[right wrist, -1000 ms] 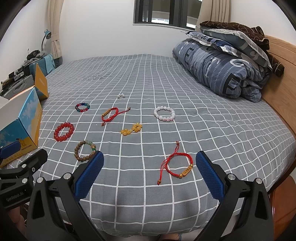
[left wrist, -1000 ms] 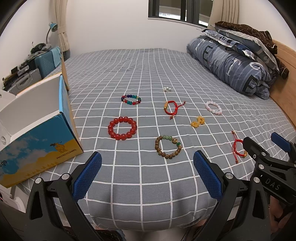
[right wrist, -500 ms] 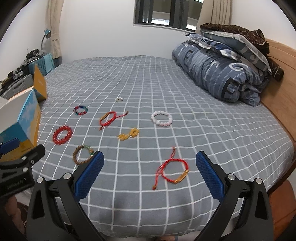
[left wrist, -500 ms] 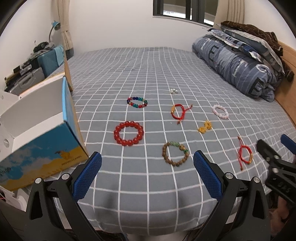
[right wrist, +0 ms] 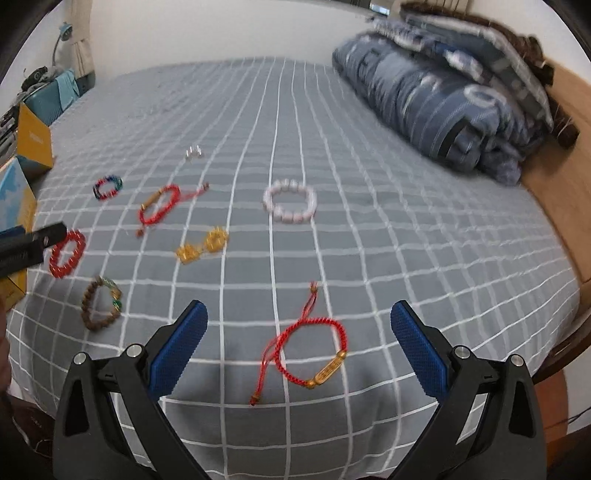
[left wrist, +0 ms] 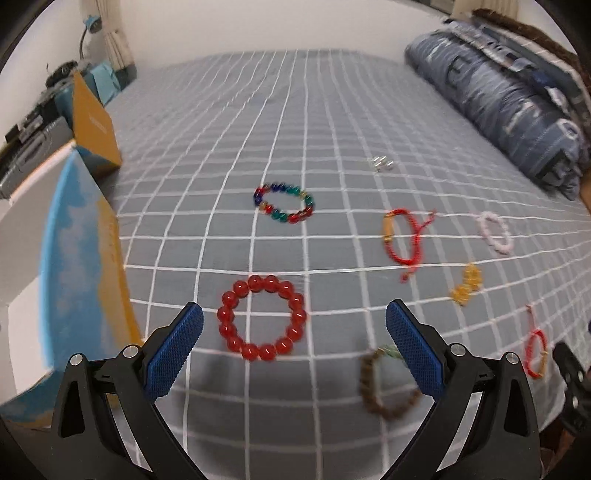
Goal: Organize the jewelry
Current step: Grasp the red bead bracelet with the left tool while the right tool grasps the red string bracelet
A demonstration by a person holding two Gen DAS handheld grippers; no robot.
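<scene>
Several bracelets lie on the grey checked bedspread (left wrist: 295, 122). My left gripper (left wrist: 293, 341) is open, low over a red bead bracelet (left wrist: 262, 317) lying between its blue pads; a brown wooden bead bracelet (left wrist: 384, 384) sits by the right pad. Farther off are a multicoloured bead bracelet (left wrist: 283, 202), a red cord bracelet (left wrist: 402, 236), a yellow charm (left wrist: 466, 284) and a pale pink bead bracelet (left wrist: 495, 233). My right gripper (right wrist: 299, 343) is open over a red cord bracelet with a gold tube (right wrist: 310, 354). A white-pink bead bracelet (right wrist: 290, 201) lies beyond it.
An open blue and yellow cardboard box (left wrist: 77, 266) stands at the left bed edge. A folded blue duvet (right wrist: 443, 99) and a wooden headboard (right wrist: 554, 177) fill the right. Small silver pieces (left wrist: 380, 162) lie mid-bed. Clutter and a lamp (left wrist: 88, 29) stand at far left.
Both grippers have moved forward and down toward the bed. The red bead bracelet now lies between the left pads, and the red cord bracelet between the right pads. Both stay open.
</scene>
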